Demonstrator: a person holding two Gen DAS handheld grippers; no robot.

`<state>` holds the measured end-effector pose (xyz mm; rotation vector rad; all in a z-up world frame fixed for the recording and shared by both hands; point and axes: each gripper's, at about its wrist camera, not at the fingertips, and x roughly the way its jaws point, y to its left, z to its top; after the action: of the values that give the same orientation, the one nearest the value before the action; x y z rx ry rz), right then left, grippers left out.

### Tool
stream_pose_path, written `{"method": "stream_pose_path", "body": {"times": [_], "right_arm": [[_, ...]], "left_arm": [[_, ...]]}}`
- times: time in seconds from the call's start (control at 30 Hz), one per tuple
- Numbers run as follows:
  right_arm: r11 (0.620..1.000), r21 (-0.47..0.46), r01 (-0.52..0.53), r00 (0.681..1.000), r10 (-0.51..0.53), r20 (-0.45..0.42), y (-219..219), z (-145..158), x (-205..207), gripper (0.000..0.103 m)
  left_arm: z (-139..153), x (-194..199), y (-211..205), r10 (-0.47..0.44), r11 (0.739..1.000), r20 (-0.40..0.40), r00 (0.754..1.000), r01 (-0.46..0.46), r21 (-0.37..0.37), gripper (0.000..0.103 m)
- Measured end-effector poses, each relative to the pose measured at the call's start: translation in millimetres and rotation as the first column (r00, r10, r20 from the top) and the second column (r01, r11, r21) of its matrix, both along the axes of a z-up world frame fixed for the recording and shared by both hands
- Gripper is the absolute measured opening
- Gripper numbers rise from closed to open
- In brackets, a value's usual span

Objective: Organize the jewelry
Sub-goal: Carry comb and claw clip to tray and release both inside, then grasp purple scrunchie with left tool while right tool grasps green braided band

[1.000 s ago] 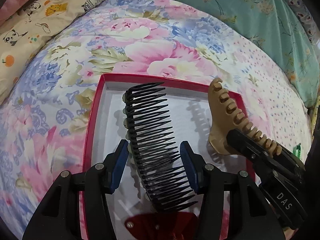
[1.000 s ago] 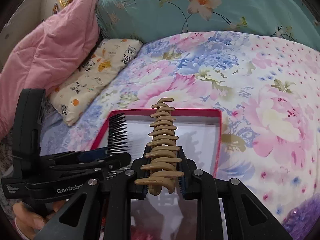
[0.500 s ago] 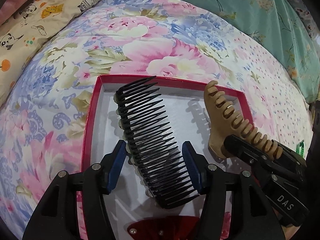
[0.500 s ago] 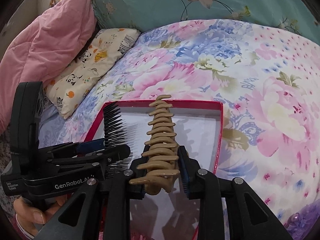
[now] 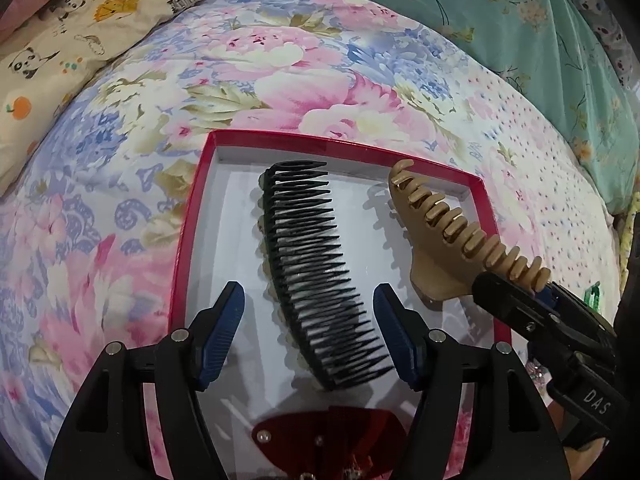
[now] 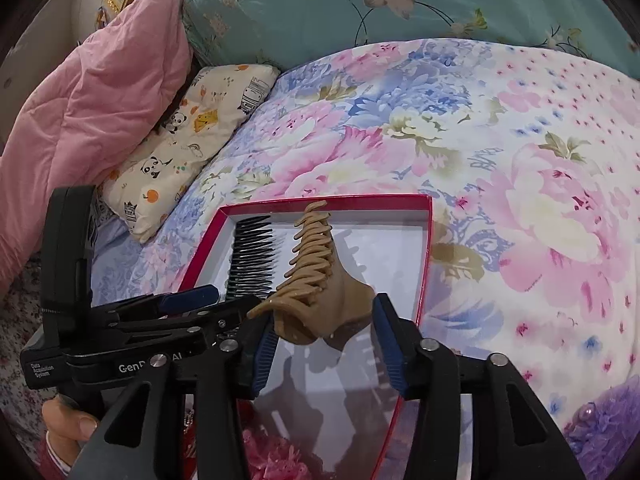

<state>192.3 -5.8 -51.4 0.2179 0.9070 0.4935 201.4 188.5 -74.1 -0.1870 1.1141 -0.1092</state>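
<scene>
A shallow white box with a red rim (image 5: 192,216) (image 6: 424,264) lies on the flowered bedspread. In it lies a black toothed hair claw (image 5: 312,264) (image 6: 250,256), between the fingers of my left gripper (image 5: 308,300) (image 6: 208,300). Those jaws are opening and the blue pads stand off it on both sides. To its right a tan hair claw (image 5: 436,236) (image 6: 316,264) leans tilted in the box. Its near end sits between the opening jaws of my right gripper (image 6: 324,316) (image 5: 516,300), and the pads no longer squeeze it.
A panda-print pillow (image 6: 192,128) and a pink quilt (image 6: 80,100) lie at the left, a teal flowered cushion (image 5: 520,40) behind. A red translucent piece (image 5: 328,432) sits at the box's near end. A hand (image 6: 68,424) grips the left tool.
Both pairs of jaws have widened. The tan claw, held upright a second ago, has tipped onto its side. The black claw now lies loose on the box floor.
</scene>
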Motion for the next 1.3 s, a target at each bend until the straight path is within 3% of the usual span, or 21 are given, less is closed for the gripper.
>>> {"method": "stream_pose_path", "body": {"times": [0.43,0.7,0.87,1.07,1.3], "right_arm": [[0.998,0.062,0.021,1.0,-0.022,0.01,-25.9,18.3,-32.3,0.052],[0.991,0.088,0.1,0.995,-0.102,0.02,-76.2,29.8,-75.5,0.056],[0.983,0.092,0.157,0.987,-0.159,0.009,-108.0,29.9,-93.5,0.057],[0.962,0.108,0.253,0.967,-0.254,0.002,-154.6,28.4,-122.9,0.057],[0.911,0.085,0.404,0.915,-0.403,-0.02,-219.5,20.9,-151.9,0.057]], "left_arm": [[22.5,-31.0,-5.5,0.005,0.999,0.021,1.0,-0.005,-0.032,0.075],[42.8,-61.7,-39.8,-0.055,0.998,0.06,0.997,0.057,-0.031,0.085],[47.9,-75.5,-59.8,-0.083,0.995,0.067,0.994,0.086,-0.052,0.085],[54.0,-89.8,-88.1,-0.133,0.989,0.072,0.988,0.137,-0.052,0.085],[54.0,-101.4,-131.9,-0.212,0.975,0.072,0.975,0.216,-0.049,0.085]]}}
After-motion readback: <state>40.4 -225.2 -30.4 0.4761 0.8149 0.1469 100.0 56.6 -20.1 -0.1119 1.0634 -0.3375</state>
